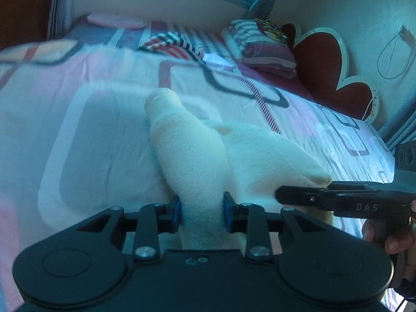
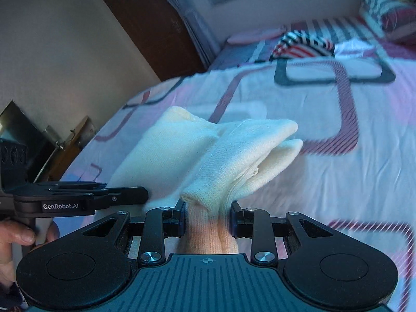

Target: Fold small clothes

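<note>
Left wrist view: left gripper and right gripper each clamp the cream garment, lifting it above the bed for folding.

**Both claws clamped, side by side**

L claw: pads pinched on cream cloth. R claw: pinched on same cloth, reaching in level beside L. Bare hand wrapped round L handle; fingers round R handle.

Both wrist views look low and close across the bed, sharing the cream cloth between them.
</note>
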`<action>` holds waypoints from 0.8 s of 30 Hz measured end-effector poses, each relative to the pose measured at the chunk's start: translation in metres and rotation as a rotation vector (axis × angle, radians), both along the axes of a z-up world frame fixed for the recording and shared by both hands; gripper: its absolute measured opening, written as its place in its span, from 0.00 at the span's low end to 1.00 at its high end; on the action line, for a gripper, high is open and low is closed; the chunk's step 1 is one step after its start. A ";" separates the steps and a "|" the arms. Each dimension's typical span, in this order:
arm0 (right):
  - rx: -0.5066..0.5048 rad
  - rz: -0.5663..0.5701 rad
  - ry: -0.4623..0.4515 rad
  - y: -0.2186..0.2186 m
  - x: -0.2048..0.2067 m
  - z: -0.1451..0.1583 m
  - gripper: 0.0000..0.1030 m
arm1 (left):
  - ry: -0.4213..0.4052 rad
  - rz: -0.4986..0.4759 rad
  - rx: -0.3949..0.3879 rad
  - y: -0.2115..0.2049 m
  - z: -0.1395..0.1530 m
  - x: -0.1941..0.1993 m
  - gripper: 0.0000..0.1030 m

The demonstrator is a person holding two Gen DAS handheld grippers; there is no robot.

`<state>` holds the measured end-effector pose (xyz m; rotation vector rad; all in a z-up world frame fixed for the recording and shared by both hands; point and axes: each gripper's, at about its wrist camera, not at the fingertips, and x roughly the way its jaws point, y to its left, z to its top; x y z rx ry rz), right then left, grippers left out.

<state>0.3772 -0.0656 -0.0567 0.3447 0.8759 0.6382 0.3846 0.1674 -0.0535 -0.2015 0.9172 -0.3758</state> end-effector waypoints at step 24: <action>-0.058 -0.157 -0.117 -0.037 -0.035 0.015 0.37 | -0.181 0.040 -0.156 0.033 0.001 -0.018 0.56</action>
